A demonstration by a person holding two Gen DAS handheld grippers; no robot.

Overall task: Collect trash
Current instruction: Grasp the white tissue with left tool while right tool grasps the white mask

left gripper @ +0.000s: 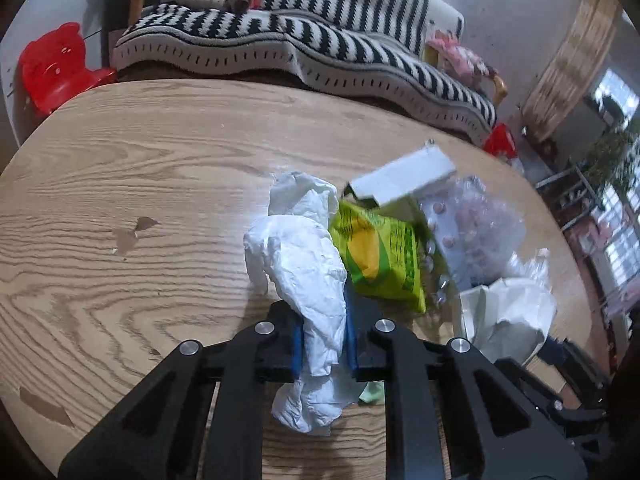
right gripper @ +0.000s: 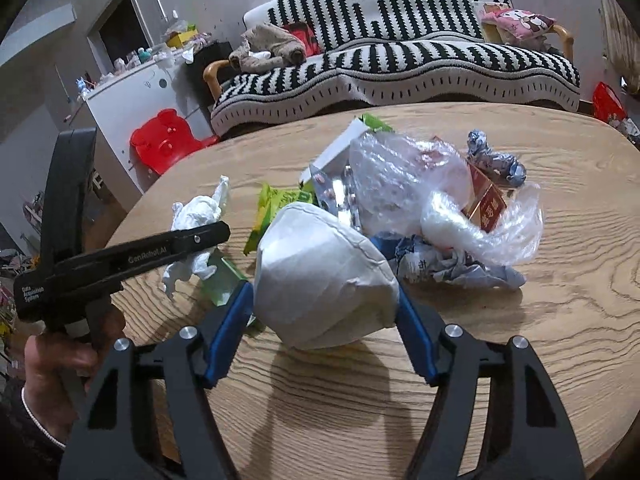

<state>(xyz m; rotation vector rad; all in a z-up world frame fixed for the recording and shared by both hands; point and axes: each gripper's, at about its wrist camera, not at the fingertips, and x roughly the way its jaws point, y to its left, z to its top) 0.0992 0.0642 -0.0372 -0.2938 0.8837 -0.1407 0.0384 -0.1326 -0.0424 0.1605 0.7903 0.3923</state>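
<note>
My left gripper [left gripper: 322, 322] is shut on a crumpled white tissue [left gripper: 304, 264], which also shows in the right wrist view [right gripper: 196, 216] pinched by the left tool. My right gripper [right gripper: 326, 300] is shut on a white face mask [right gripper: 320, 276], held just above the wooden table [right gripper: 520, 360]; the mask also shows in the left wrist view [left gripper: 508, 312]. A trash pile lies beyond: a green-yellow wrapper [left gripper: 380, 256], a white box [left gripper: 404, 178], a pill blister [left gripper: 444, 232], clear plastic bags [right gripper: 404, 176], a red carton [right gripper: 486, 200] and crumpled printed paper [right gripper: 452, 268].
A striped sofa [right gripper: 400, 60] stands behind the table with a plush toy [right gripper: 268, 48] and a pink cushion [right gripper: 516, 20]. A red bear stool [right gripper: 164, 144] and a white cabinet [right gripper: 128, 96] stand at the left. The person's hand [right gripper: 60, 360] holds the left tool.
</note>
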